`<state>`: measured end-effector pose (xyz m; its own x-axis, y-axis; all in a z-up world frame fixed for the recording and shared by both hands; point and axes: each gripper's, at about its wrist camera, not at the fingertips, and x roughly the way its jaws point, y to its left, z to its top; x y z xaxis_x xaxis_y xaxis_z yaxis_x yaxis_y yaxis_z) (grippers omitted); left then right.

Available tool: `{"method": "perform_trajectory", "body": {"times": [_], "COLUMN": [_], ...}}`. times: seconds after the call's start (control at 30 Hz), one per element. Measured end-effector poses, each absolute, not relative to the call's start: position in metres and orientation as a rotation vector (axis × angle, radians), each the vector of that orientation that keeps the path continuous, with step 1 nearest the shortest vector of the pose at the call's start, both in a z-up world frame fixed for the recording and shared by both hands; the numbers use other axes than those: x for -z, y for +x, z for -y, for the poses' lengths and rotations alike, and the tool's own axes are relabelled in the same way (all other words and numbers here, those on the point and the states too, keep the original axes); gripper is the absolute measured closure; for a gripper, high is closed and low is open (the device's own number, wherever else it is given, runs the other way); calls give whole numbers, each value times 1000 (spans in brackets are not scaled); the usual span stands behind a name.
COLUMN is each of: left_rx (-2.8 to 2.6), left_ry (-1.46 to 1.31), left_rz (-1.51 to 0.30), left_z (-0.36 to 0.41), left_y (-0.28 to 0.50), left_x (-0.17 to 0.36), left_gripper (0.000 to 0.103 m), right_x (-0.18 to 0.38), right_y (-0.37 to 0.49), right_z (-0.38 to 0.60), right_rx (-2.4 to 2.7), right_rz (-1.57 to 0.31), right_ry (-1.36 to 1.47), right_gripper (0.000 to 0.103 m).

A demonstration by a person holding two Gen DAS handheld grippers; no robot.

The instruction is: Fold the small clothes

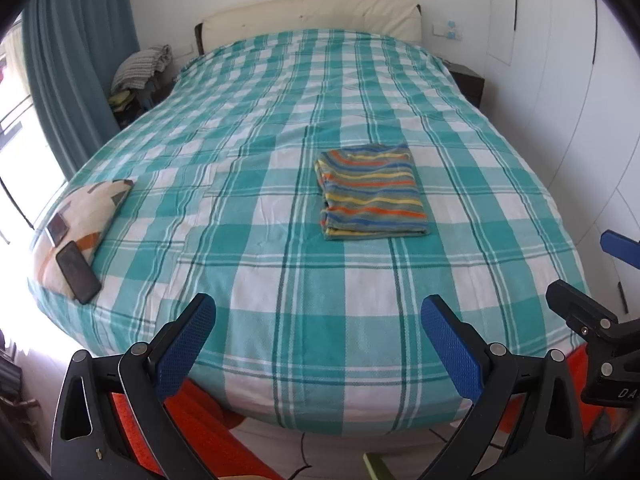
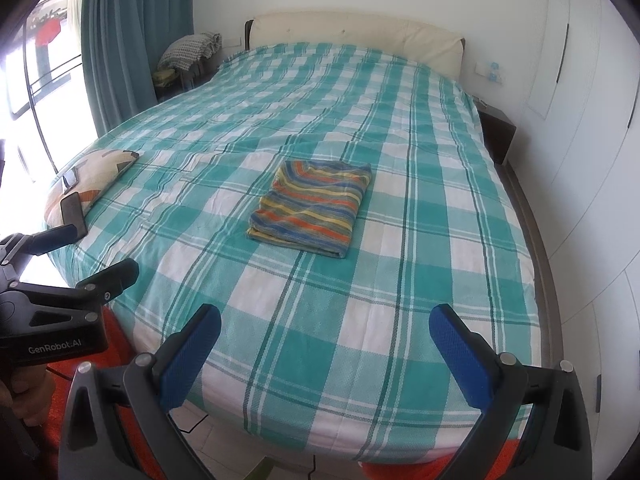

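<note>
The left gripper (image 1: 318,332) hangs over the bed's near edge, jaws spread wide and empty. The right gripper (image 2: 325,344) does likewise, just beside it. Farther in, a folded striped garment (image 1: 371,191) lies flat mid-bed (image 1: 280,280). A phone (image 1: 78,272) rests on a pillow (image 1: 92,216) at the left.

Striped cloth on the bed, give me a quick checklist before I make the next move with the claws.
1. Striped cloth folded flat on the bed: ok.
2. Left claw open and empty: ok.
3. Right claw open and empty: ok.
4. Both claws clear of the cloth, back at the bed's near edge: ok.
5. Phone on the pillow, away from the cloth: ok.
6. More clothes waiting to fold: cannot tell.
</note>
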<state>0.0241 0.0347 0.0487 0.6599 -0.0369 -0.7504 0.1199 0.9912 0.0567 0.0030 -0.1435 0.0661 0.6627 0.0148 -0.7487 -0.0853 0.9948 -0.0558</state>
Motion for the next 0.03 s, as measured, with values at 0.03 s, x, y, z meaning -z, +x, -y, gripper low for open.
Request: {"method": "perform_trajectory", "body": {"times": [0.03], "left_rx": [81], "left_ry": [107], "left_rz": [-840], "left_z": [-34], "left_y": [23], "left_x": [-50], "left_gripper": [0], "right_x": [-66], "right_y": [3], "right_z": [143], "right_rx": [-57], "right_rz": [-843], "right_ry": [-88], "right_gripper": [0]}}
